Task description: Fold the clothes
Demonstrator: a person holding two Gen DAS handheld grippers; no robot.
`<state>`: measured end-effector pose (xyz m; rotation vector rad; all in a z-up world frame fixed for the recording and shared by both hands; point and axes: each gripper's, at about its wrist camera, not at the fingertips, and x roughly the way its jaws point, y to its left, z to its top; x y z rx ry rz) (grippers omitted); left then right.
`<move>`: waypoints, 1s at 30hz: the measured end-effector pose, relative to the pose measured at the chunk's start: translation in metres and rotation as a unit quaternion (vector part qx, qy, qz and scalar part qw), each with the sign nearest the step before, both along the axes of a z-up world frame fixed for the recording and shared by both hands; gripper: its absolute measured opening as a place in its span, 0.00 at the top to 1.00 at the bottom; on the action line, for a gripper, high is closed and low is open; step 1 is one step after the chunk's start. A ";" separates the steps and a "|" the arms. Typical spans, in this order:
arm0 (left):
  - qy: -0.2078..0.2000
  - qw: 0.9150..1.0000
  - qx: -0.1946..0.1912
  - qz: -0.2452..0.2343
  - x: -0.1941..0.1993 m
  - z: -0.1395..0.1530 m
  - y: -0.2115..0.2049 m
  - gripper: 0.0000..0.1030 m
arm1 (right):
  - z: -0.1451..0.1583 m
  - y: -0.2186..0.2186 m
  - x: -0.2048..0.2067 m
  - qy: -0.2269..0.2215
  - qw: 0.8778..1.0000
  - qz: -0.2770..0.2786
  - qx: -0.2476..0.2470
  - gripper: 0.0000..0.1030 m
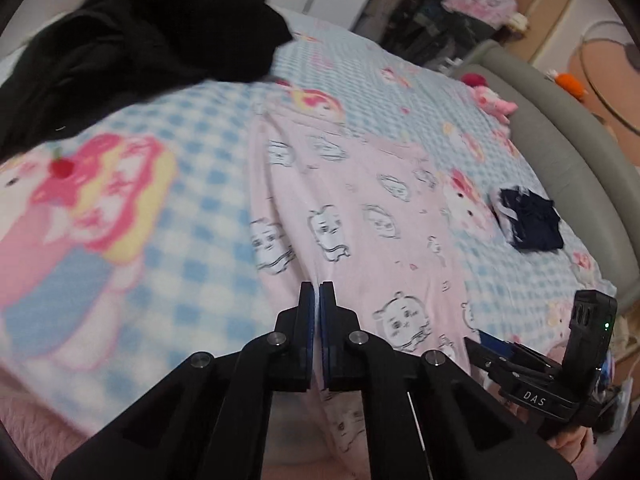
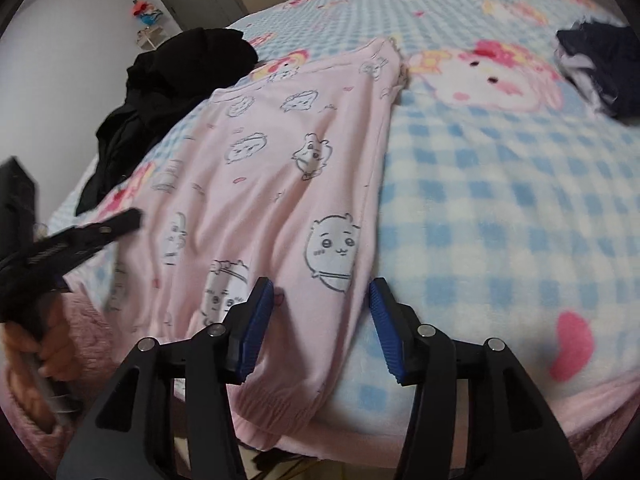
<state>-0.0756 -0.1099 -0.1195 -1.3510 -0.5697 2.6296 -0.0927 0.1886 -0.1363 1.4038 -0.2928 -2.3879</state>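
Pink cartoon-print garment (image 2: 296, 168) is lying spread flat on the blue-checked blanket (image 2: 500, 200), stretching away from both tongs toward the far side of the bed, its ribbed hem hanging over the near edge. Left gripper (image 1: 319, 292) is sitting with jaws nearly together, a sliver of pale fabric showing between the blue pads; it appears to be pinching the garment's near edge. Right gripper (image 2: 322, 292) is holding its jaws wide apart, hovering just above the hem, with the garment's right edge lying between the pads (image 2: 258, 320) and not touching them. Black clothing pile (image 1: 136, 48) is lying well beyond the left tongs, off to their left. Small navy folded item (image 2: 600, 68) is resting far ahead and to the right of the right tongs. A hand (image 2: 52, 348) is gripping the left tool's handle.
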 end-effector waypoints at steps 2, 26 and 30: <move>-0.004 1.000 -0.004 0.009 0.002 -0.001 -0.005 0.98 | -0.004 0.003 0.001 0.000 1.000 -0.006 0.002 0.53; -0.021 1.000 0.018 0.015 0.022 -0.013 -0.025 0.81 | 0.006 0.028 0.013 0.010 1.000 -0.018 0.014 0.71; -0.042 0.988 0.145 -0.016 0.027 -0.026 -0.029 0.68 | 0.014 0.028 0.021 0.000 0.998 -0.006 -0.066 0.68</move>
